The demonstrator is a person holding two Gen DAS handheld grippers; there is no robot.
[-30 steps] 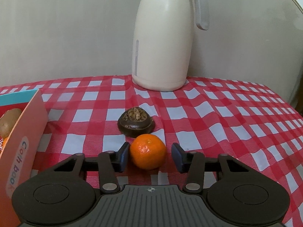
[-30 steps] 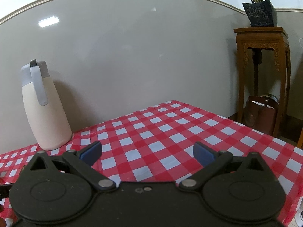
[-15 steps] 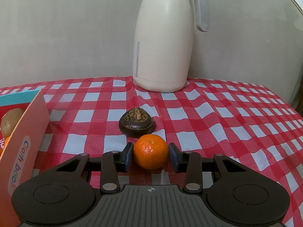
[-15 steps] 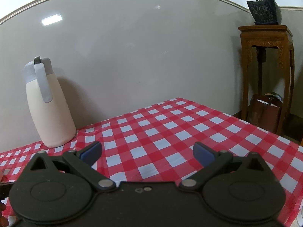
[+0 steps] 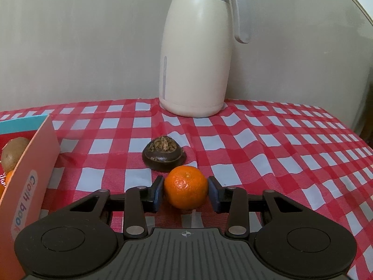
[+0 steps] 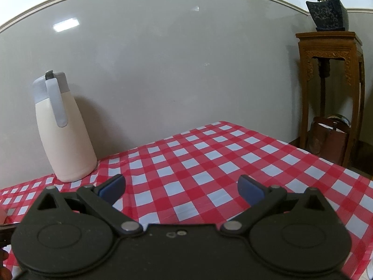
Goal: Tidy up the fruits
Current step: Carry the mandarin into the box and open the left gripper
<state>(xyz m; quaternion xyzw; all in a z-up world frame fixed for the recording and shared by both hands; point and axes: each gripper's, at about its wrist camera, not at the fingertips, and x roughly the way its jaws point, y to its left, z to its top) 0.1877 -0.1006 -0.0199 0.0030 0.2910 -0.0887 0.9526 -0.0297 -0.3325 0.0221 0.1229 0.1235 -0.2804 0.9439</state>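
At lower centre, the small round orange tangerine [image 5: 186,190] is clamped between the pads of the left gripper [image 5: 186,194]. The right gripper [image 6: 181,189] is held wide apart, empty. If squeezed off-centre, the fruit could roll against the dark brown mangosteen [image 5: 164,156] just behind.

- Soft, even indoor light; a ceiling lamp glints off the wall [image 6: 163,58] at upper left of the right view.
- Faint shadow behind the jug [image 6: 64,130].
- Fisheye bends the wall trim; corners go dark.
- Both views sharp.
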